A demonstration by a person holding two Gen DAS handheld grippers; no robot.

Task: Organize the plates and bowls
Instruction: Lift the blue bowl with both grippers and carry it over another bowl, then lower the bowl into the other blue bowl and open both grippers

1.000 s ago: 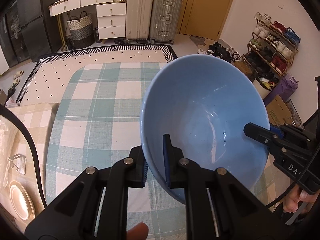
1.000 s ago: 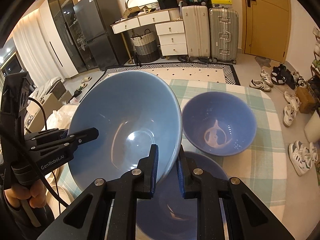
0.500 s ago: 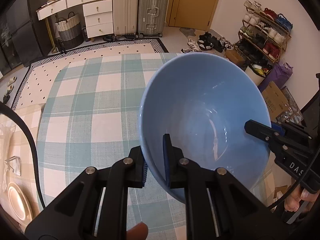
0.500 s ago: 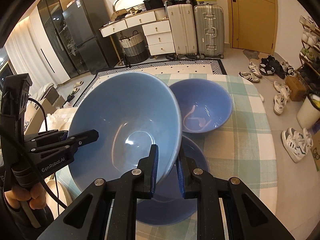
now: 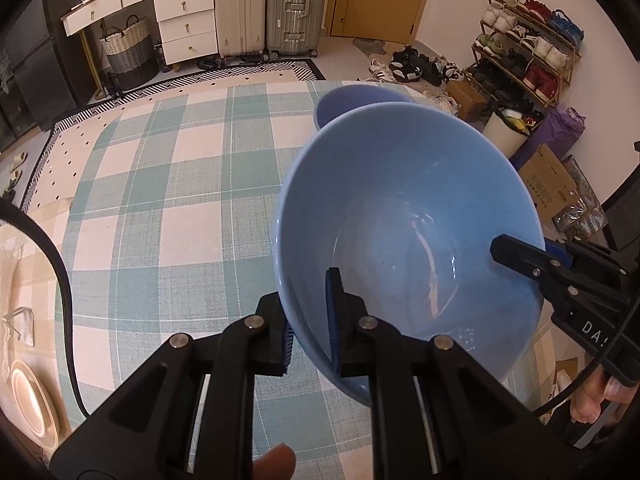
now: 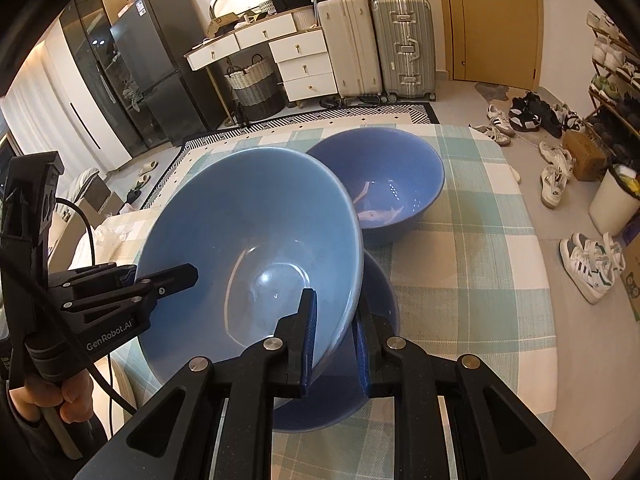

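A large light-blue bowl [image 5: 408, 216] [image 6: 248, 240] is held tilted above the checked table by both grippers. My left gripper [image 5: 310, 320] is shut on its near rim. My right gripper [image 6: 334, 340] is shut on the opposite rim; it also shows in the left wrist view [image 5: 532, 256]. My left gripper also shows in the right wrist view [image 6: 160, 280]. A darker blue bowl [image 6: 384, 184] stands upright on the table beyond; its top shows in the left wrist view [image 5: 356, 100]. A blue dish [image 6: 360, 392] lies under the held bowl.
A green-and-white checked cloth [image 5: 168, 208] covers the table. A cream plate [image 5: 32, 400] sits low at the left edge. Suitcases [image 6: 400, 40], drawers, a fridge, a shoe rack [image 5: 528, 40] and loose shoes stand around the room.
The held bowl and both grippers have moved further over the table. The darker blue bowl now shows behind it in the left wrist view.
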